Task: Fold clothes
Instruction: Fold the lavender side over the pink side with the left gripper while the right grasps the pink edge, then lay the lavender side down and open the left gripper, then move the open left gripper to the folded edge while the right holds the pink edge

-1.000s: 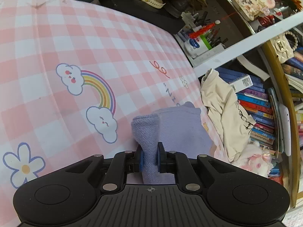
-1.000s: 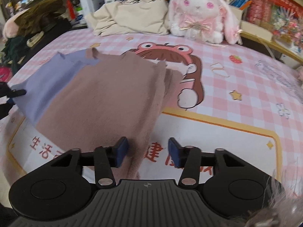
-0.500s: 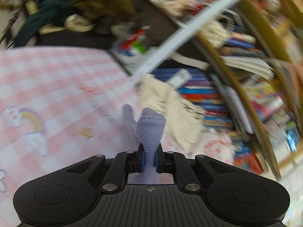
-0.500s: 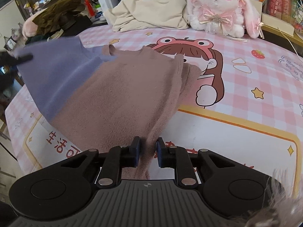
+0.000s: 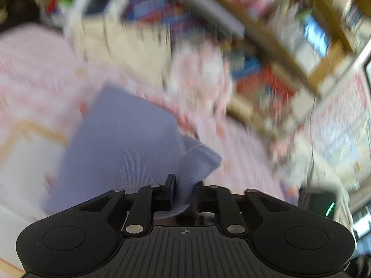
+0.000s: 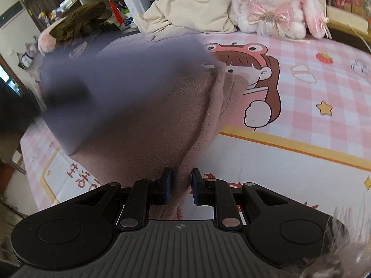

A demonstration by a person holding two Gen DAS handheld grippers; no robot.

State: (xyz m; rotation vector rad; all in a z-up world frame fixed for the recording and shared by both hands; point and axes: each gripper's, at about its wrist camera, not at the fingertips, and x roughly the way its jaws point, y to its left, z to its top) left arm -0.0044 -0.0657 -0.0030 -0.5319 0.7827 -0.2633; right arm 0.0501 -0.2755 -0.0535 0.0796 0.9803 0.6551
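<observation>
A two-tone garment, lilac at one end (image 5: 120,143) and dusty pink-brown at the other (image 6: 162,115), lies partly lifted over the pink checked tablecloth (image 6: 301,88). My left gripper (image 5: 184,185) has a bunched lilac corner between its pads; its jaws are opening, and the cloth still hangs from them. In the right wrist view the lilac flap (image 6: 116,69) is a blurred sheet swinging over the brown half. My right gripper (image 6: 180,183) is shut on the brown near edge, low over the table.
A beige garment (image 6: 190,11) and a white plush rabbit (image 6: 273,7) sit at the table's far edge, with bookshelves behind. A dark olive garment (image 6: 78,20) lies at the far left. The table's left edge (image 6: 25,153) drops off beside the garment.
The left gripper has swept the lilac end up and across over the brown half, rolling as it went. The right gripper closed on the brown edge and has stayed put since.
</observation>
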